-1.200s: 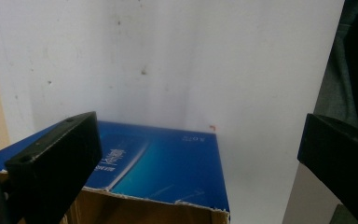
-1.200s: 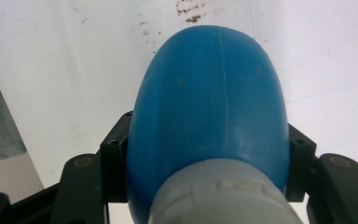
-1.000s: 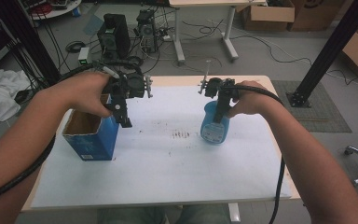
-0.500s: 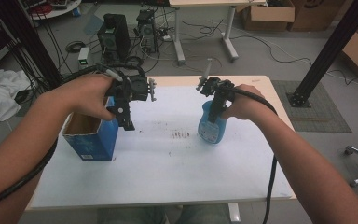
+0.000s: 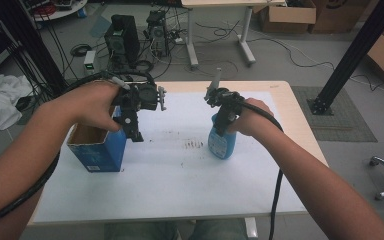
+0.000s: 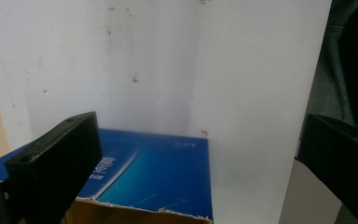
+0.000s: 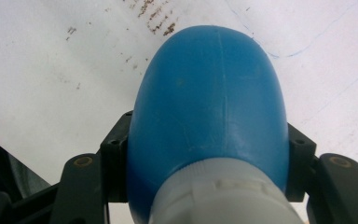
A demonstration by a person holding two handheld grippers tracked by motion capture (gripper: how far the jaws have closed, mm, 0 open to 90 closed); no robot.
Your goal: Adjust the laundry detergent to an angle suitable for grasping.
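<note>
The right gripper is clamped around a blue bottle that stands on the white sheet covering the desk, right of the middle. In the right gripper view the two black jaws press against the bottle from either side, just below its white cap, where the body begins to swell outward. That looks like a sensible spot: the shoulder under the cap gives the jaws something to catch on, so the bottle should not slide down through them when raised.

The plastic looks smooth and a bit glossy, so I would expect it to be slippery lower on the round belly, and probably thin enough to give if squeezed hard. Whether it holds liquid cannot be told from here; if it does, it will feel heavier at the bottom and may swing a little from a high grip.

The left gripper hangs spread wide over the near right corner of an open blue box at the left of the desk, holding nothing. In the left gripper view the jaws stand far apart with the box below them, its torn cardboard rim showing. The box looks light and stiff enough along its edges, but the walls would likely buckle under a firm pinch, so a wall near a corner seems the safest place to steady it.
</note>
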